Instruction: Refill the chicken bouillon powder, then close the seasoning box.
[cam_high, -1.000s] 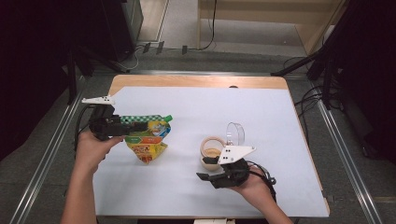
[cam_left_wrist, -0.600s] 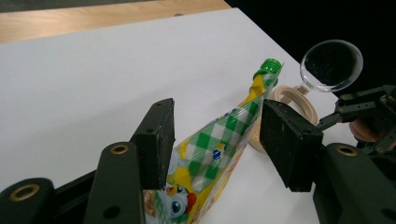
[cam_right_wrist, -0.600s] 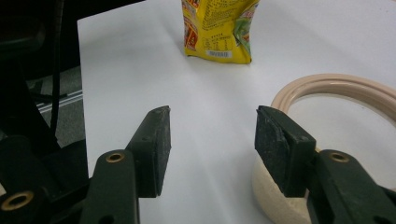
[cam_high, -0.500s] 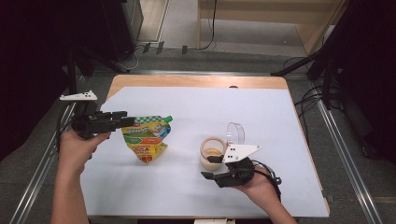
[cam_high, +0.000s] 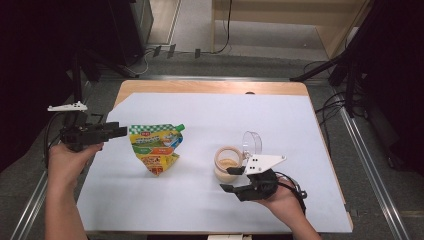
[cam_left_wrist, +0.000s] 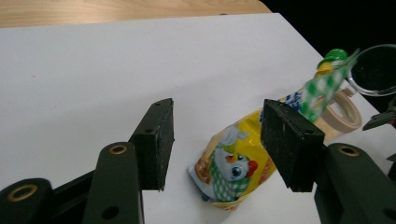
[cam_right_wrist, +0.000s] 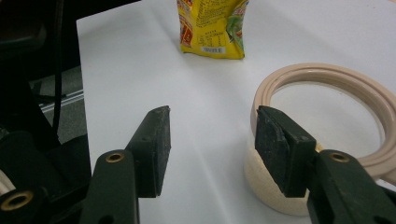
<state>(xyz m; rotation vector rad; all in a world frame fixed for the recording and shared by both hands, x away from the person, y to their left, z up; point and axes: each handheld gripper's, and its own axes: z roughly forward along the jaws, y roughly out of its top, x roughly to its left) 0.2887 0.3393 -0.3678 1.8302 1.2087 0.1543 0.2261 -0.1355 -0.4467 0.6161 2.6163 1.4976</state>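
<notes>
The left tongs (cam_high: 118, 131) have let go of the yellow-and-green pouch (cam_high: 156, 147) and drawn back toward the left edge of the surface (cam_high: 200, 115): a second ago they sat right against the pouch's upper left corner, and now they hang just beside it, apart from it, their jaws having just been opening with nothing between them. In the left gripper view the two pads stand wide, and the pouch (cam_left_wrist: 243, 163) lies beyond them on the white sheet, its green cap pointing toward the jar. The pouch rests flat, left of centre, well apart from the open glass jar (cam_high: 228, 164), whose hinged lid (cam_high: 251, 142) stands tipped up at its far side. The right tongs (cam_high: 231, 179) have kept their place at the jar's near side, released as well; in the right gripper view one pad sits just beside the jar's cream rim (cam_right_wrist: 322, 93) and wall without pinching it. The jar seems to hold some pale filling already, so my guess is the pouch has been set down after pouring, or released for a better regrip; either way it is now free on the surface and held by neither hand.
</notes>
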